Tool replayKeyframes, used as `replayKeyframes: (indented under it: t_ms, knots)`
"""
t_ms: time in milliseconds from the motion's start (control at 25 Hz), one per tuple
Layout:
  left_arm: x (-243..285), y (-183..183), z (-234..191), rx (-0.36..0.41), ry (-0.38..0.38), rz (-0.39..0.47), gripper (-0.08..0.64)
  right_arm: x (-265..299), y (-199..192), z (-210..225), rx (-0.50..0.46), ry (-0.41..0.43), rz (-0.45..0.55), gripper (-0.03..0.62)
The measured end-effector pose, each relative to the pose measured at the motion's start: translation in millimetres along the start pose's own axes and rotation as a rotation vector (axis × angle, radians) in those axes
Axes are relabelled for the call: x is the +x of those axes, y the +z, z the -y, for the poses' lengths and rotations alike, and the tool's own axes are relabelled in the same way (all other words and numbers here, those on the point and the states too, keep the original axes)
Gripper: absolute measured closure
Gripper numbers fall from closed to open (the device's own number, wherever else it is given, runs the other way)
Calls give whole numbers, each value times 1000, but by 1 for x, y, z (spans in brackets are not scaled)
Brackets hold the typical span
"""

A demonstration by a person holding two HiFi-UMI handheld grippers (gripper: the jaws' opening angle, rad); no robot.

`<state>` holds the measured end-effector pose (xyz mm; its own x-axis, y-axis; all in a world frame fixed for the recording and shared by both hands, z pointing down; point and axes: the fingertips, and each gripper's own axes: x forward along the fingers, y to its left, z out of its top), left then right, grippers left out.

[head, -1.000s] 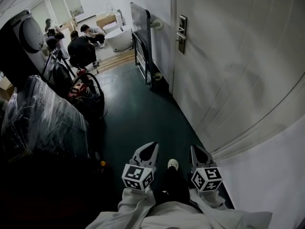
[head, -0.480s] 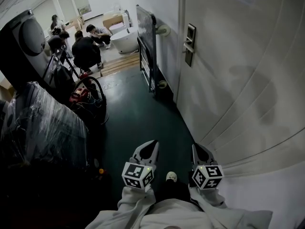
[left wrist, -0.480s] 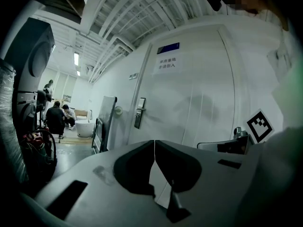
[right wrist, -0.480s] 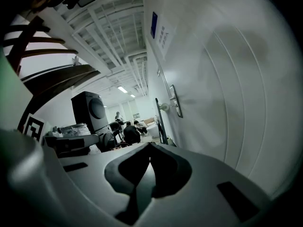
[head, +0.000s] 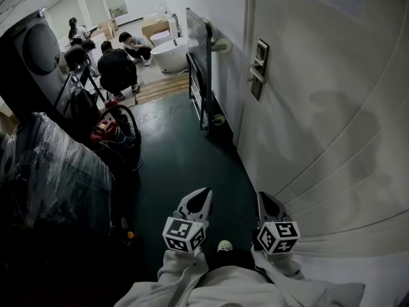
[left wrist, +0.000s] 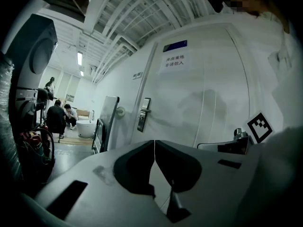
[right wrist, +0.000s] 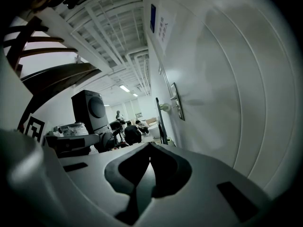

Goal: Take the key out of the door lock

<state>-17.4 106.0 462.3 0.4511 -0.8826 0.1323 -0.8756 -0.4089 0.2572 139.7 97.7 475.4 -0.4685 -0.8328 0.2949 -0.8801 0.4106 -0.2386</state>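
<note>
A white door (head: 319, 107) fills the right side of the head view. Its dark lock plate with a lever handle (head: 259, 69) sits far ahead of me, also visible as the lock plate (left wrist: 143, 114) in the left gripper view and the lock plate (right wrist: 177, 107) in the right gripper view. A key there is too small to make out. My left gripper (head: 202, 197) (left wrist: 154, 142) is held low in front of my body, shut and empty. Beside it my right gripper (head: 264, 201) (right wrist: 149, 145) is also shut on nothing. Both are well short of the lock.
A flat trolley (head: 197, 56) leans on the wall just past the door. Plastic-wrapped goods (head: 51, 171), a washing machine (head: 32, 56) and red cables (head: 112, 130) line the left. Several people (head: 118, 66) crouch near a white tub (head: 171, 51) at the far end of the dark green floor (head: 185, 165).
The view has advanced along the corridor, so the lock plate sits larger and further right. Both grippers keep the same shut pose low in front of me.
</note>
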Motion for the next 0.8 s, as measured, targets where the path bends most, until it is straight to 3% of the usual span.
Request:
replayKeyframes:
  t_ms: [440,800]
  knots:
    - [8,-13,-9,-37,32,-23,545,10,-12,6,1,10,-40,540]
    - [26,-17,-5,-35,3,-44,545,12,-12,19,17,-16,-43,541]
